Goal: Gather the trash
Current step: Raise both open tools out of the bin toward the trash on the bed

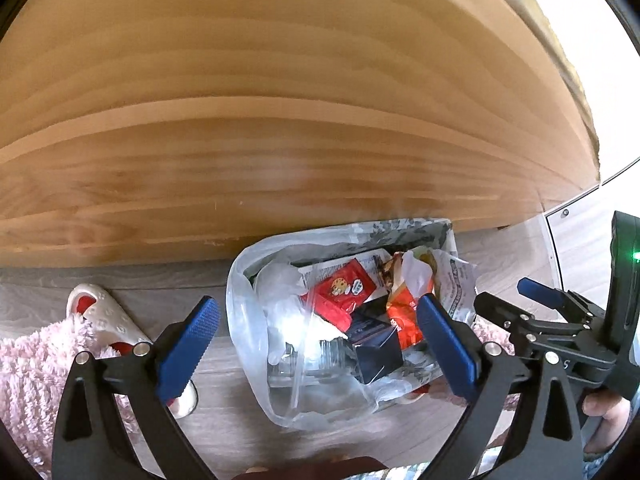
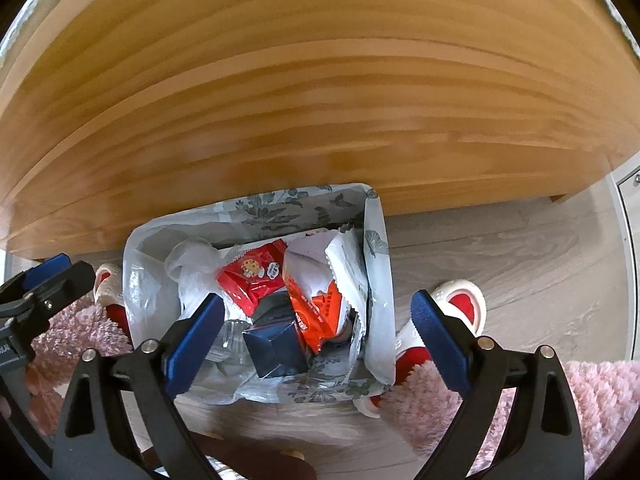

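A bin (image 1: 400, 228) lined with a clear plastic bag (image 1: 240, 292) stands on the floor against the wooden table's edge. Inside lie a red snack packet (image 1: 344, 288), an orange wrapper (image 1: 404, 316), a dark blue box (image 1: 376, 344) and a clear plastic container (image 1: 316, 360). My left gripper (image 1: 316, 308) hangs open above the bin with nothing between its blue pads. My right gripper (image 2: 318, 302) is also open and empty over the same bin (image 2: 304, 204), above the red packet (image 2: 252, 276), orange wrapper (image 2: 320, 312) and blue box (image 2: 276, 344). Its fingers (image 1: 538, 298) show at the right of the left wrist view.
The wooden table top (image 1: 280, 120) fills the upper half of both views. White slippers with red lining (image 1: 100, 312) (image 2: 460, 300) and pink fluffy fabric (image 1: 32, 360) (image 2: 600, 392) flank the bin on the grey wood floor (image 2: 520, 248).
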`<state>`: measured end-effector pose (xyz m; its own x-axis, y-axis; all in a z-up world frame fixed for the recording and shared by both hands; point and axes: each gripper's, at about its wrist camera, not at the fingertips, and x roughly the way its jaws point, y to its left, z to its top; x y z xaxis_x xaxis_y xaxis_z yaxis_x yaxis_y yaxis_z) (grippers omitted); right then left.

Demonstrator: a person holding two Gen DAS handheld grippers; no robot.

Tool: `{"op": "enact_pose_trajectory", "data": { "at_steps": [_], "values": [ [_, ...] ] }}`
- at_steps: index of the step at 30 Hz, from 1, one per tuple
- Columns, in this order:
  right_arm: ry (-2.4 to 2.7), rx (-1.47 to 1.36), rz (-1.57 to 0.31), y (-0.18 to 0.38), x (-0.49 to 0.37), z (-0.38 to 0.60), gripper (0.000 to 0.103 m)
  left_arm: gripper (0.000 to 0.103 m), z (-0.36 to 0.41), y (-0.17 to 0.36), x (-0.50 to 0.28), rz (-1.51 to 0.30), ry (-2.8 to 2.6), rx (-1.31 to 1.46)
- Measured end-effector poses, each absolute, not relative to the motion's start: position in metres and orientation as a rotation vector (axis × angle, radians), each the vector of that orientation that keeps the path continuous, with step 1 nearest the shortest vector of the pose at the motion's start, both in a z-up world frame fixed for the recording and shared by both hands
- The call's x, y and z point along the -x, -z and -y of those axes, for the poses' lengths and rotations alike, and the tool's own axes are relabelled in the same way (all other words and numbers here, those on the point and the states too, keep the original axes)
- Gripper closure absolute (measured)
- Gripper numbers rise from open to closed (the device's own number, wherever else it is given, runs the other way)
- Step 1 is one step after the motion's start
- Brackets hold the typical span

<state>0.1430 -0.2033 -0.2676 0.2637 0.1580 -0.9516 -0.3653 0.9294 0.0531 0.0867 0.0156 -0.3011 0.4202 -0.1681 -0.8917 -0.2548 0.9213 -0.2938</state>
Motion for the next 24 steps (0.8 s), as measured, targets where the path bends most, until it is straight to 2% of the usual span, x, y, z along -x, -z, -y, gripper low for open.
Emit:
{"op": "enact_pose_trajectory", "data": {
  "at_steps": [13, 24],
  "values": [
    [-0.351, 0.190, -1.219, 0.258, -0.143, 0.205, 0.013, 0.008, -0.013, 0.278, -0.080, -1.056, -0.042, 0.390],
    [-0.352, 0.187, -1.068, 0.224, -0.134, 0.209, 0.013, 0.007, -0.006, 0.245, -0.075, -0.949, -0.018, 0.308]
  ]
}}
